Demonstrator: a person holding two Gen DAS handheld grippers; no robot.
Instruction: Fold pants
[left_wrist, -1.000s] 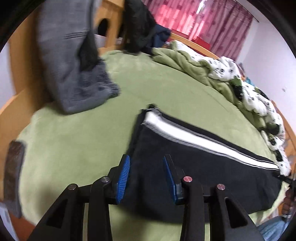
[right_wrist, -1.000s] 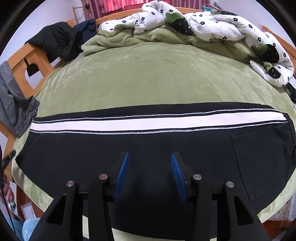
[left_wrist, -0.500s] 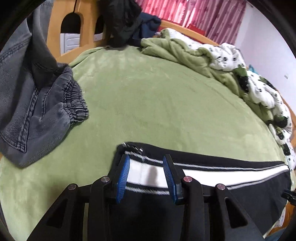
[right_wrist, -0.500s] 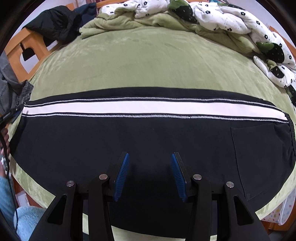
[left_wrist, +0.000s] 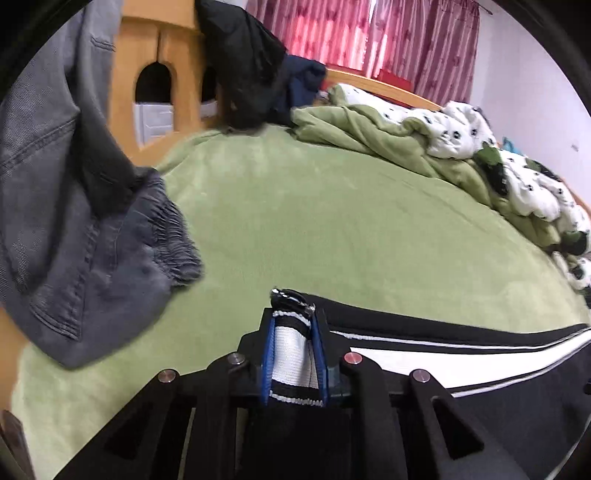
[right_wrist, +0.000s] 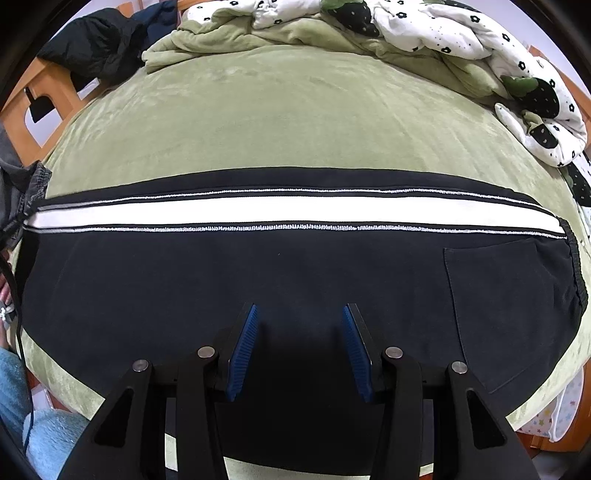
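We see the green bed cover (right_wrist: 295, 118) filling both views, with the black pants (right_wrist: 258, 288) laid flat across its near side, the white side stripe (right_wrist: 288, 210) running the garment's whole length; only the right wrist view takes in the pants from end to end, with the waistband and a back pocket (right_wrist: 506, 306) at the right and the hem end at the left, while the left wrist view catches just that hem end and a stretch of stripe trailing off to the right; the left view alone gives us the pink curtains (left_wrist: 369, 33) and the grey jeans (left_wrist: 74, 221) draped beside the wooden bed frame (left_wrist: 166, 74), of which the right view shows only a sliver at its left edge; the rumpled flowered quilt (right_wrist: 480, 40) lies heaped at the far side of the bed in both; the left gripper (left_wrist: 293, 332) has just been closing, and its blue pads (left_wrist: 267, 354) now pinch the striped hem of the pants, the cloth bunched upright between them; the right gripper (right_wrist: 299, 332) hangs over the dark middle of the pants with its fingers (right_wrist: 243, 350) spread partway and nothing clamped between them; whether the tips touch the cloth we cannot tell.
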